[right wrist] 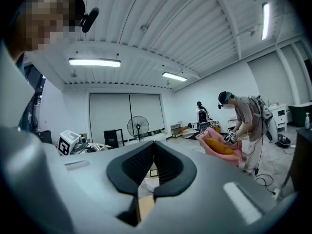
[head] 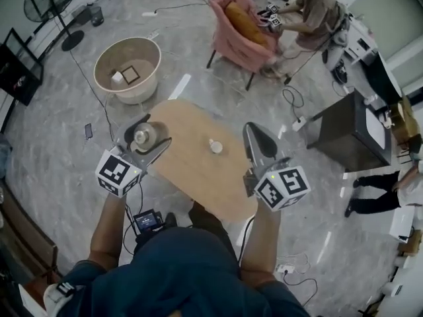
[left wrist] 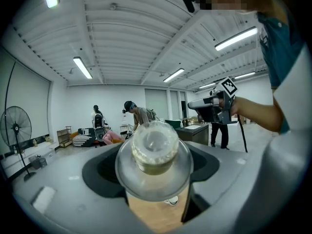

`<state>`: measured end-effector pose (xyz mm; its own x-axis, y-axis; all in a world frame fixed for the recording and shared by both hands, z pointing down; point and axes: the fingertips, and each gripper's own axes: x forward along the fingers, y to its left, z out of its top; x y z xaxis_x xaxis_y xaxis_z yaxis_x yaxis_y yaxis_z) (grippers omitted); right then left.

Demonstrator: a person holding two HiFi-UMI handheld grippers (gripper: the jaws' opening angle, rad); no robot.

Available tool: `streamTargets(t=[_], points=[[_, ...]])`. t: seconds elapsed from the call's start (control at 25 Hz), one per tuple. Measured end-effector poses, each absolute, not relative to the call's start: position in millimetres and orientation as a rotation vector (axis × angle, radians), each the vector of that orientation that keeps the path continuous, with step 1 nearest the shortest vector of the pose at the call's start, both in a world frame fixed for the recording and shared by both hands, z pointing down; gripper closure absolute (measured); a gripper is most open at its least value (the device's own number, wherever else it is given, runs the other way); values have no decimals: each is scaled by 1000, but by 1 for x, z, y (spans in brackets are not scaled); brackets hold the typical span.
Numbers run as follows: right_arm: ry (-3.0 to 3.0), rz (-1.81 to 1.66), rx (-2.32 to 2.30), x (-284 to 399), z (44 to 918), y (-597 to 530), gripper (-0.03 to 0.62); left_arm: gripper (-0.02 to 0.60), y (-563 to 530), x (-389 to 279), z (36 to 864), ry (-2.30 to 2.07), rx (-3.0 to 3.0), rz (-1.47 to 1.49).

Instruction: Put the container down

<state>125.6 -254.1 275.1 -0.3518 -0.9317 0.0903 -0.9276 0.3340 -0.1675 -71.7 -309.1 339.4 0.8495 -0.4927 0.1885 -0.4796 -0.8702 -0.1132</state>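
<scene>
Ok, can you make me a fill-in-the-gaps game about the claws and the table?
1. Of the left claw and the right claw, the one holding the clear container is the ____ one.
2. The empty claw's jaws are ____.
3. The table has a small ____ thing on it.
4. The chair on the floor is ____.
Missing words: left; shut; white; pink.

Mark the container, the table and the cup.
container (left wrist: 153,147), left gripper view, its rounded near end
table (head: 192,177), head view, bare wooden top
cup (head: 215,146), head view, its middle
</scene>
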Motion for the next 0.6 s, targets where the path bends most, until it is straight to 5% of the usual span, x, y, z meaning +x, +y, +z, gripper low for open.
streamTargets(t=[0.6], points=[[2609,-635,-1758,176,388,-327,583,245,-394,-9,459,836,-3047,-451]])
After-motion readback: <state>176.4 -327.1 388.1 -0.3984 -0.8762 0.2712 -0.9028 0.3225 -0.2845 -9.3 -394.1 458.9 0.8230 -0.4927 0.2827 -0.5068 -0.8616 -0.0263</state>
